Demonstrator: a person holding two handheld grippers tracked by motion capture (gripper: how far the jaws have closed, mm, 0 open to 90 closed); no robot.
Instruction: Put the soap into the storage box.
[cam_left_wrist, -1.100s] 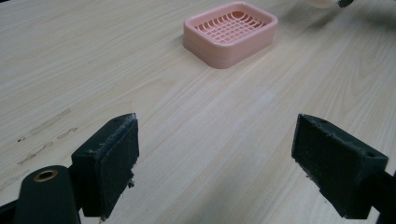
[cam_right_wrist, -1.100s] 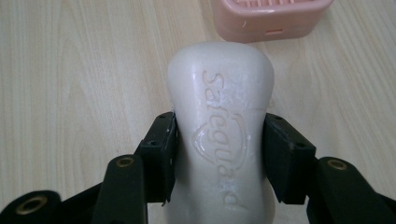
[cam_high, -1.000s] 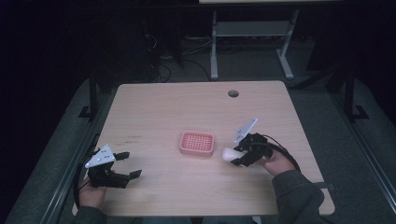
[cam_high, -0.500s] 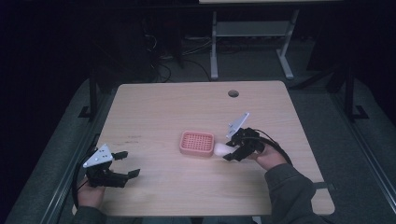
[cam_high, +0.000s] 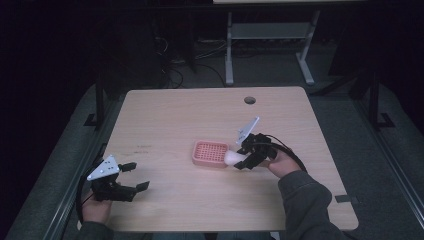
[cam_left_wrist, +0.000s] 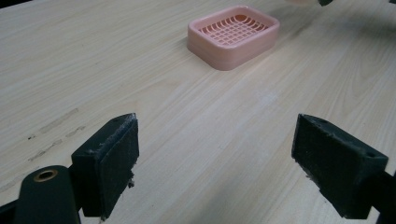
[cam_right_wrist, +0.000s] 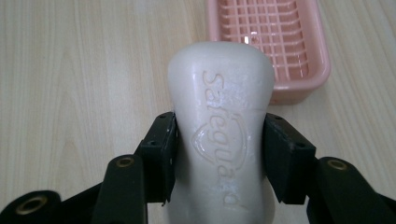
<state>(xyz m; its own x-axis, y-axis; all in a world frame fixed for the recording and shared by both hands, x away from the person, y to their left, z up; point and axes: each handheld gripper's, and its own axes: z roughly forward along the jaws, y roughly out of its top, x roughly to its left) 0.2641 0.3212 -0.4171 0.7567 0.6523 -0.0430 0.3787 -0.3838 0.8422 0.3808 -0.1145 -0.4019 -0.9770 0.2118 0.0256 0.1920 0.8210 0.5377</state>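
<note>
Your right tongs grip the soap bar beside the pink soap dish mid-desk, left tongs gape wide near the desk's near-left corner — lower it in.

Left gripper: jaws spread wide, low at the near left.
Right gripper: jaws clamped, tilted toward the left.

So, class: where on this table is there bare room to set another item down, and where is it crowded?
Free: the far strip by the cable hole, and the middle between left gripper and soap dish. Crowded: where the right gripper holds the soap at the dish's edge.
</note>
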